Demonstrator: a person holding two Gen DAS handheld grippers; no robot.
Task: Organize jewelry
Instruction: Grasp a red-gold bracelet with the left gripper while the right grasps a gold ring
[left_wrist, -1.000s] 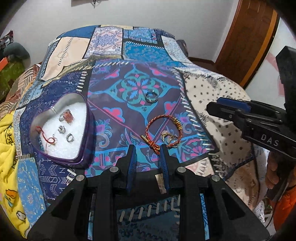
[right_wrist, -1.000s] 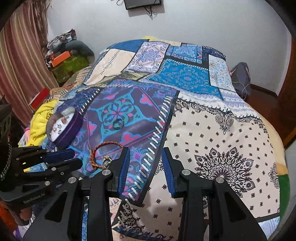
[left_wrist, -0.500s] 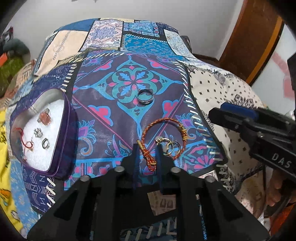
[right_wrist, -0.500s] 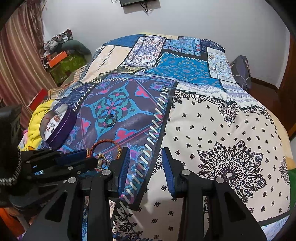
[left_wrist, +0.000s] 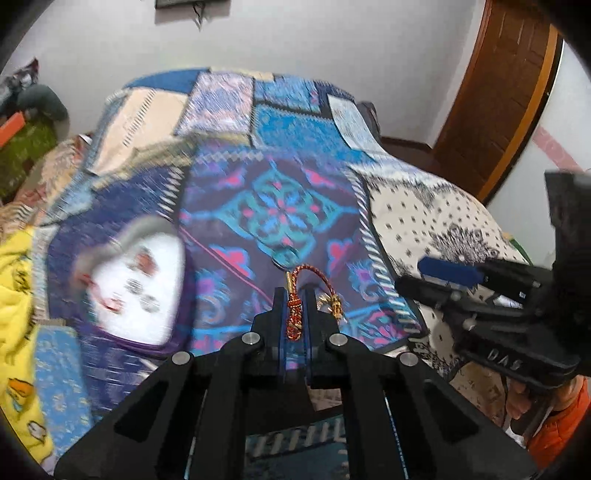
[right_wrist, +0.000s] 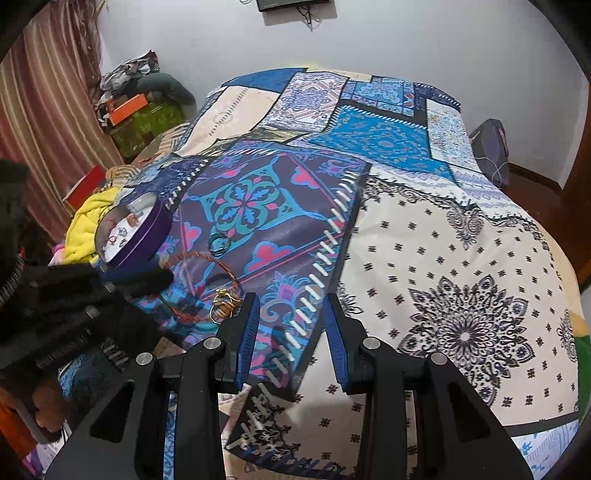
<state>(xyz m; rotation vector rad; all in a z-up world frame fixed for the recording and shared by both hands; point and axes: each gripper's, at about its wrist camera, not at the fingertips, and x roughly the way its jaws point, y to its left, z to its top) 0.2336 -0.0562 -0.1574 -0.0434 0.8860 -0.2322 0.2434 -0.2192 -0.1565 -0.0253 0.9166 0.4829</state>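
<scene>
My left gripper (left_wrist: 294, 295) is shut on the red and gold braided bracelet (left_wrist: 295, 314) and holds it lifted above the bed; its loop and gold charms (right_wrist: 221, 306) hang in the right wrist view. The purple heart-shaped tin (left_wrist: 136, 295) with white lining holds several small pieces and lies to the left; it also shows in the right wrist view (right_wrist: 144, 236). A silver ring (right_wrist: 218, 244) lies on the purple patch. My right gripper (right_wrist: 291, 314) is open and empty over the bedspread.
The patterned patchwork bedspread (right_wrist: 443, 258) covers the bed. A yellow blanket (left_wrist: 14, 295) lies at the left edge. Boxes and clutter (right_wrist: 129, 107) stand by the curtain. A wooden door (left_wrist: 498, 92) is at the right.
My left gripper has closed on the bracelet's knotted end and lifted it off the bedspread, swinging left. The right gripper stays open in place.
</scene>
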